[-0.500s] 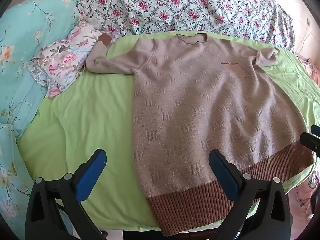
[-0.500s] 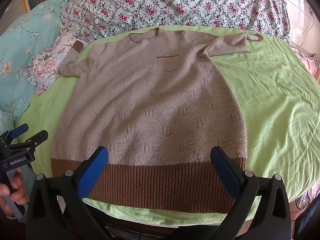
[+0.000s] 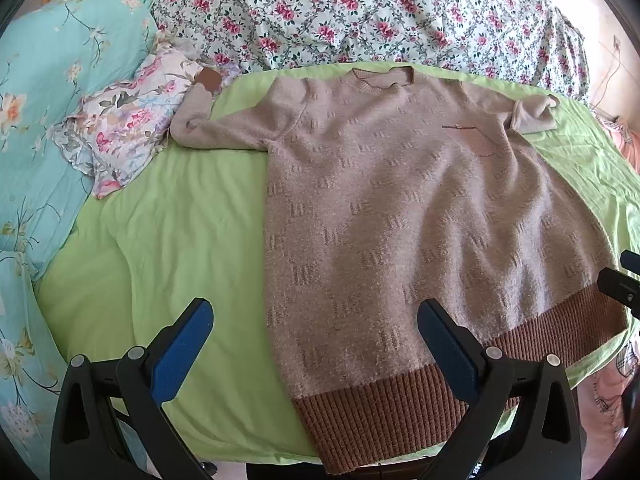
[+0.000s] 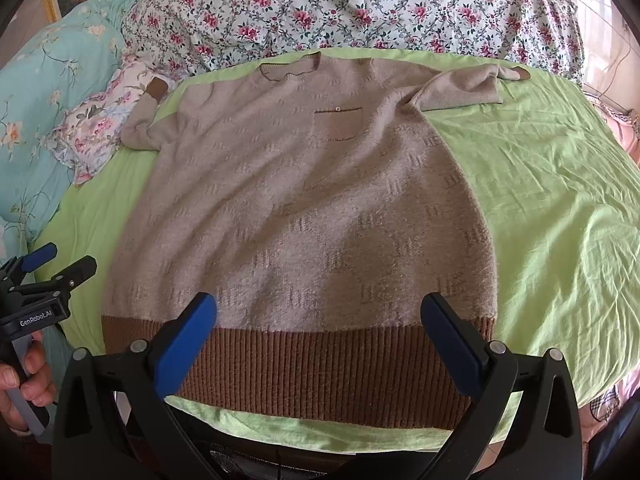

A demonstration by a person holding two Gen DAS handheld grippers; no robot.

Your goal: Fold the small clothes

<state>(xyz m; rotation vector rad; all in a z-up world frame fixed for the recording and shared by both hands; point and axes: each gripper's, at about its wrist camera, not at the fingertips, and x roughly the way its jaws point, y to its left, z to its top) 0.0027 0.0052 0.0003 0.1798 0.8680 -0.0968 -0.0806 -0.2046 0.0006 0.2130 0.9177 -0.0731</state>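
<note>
A beige knit sweater (image 3: 400, 208) (image 4: 304, 200) with a brown ribbed hem lies flat, front up, on a green sheet (image 3: 168, 240) (image 4: 552, 208). Its collar points to the far side and a small chest pocket (image 4: 338, 124) shows. One sleeve (image 3: 208, 120) bends up onto a floral pillow, the other sleeve (image 4: 468, 88) is folded across near the shoulder. My left gripper (image 3: 316, 328) hovers open above the hem's left corner, nothing between its blue pads. My right gripper (image 4: 320, 324) hovers open over the middle of the hem (image 4: 320, 368), also holding nothing.
A floral quilt (image 3: 360, 16) is piled along the far side. A teal floral cover (image 3: 44, 100) and a small flowered pillow (image 3: 124, 128) lie at the left. The bed's near edge runs just below the hem. A hand (image 4: 24, 384) holds the left gripper's handle.
</note>
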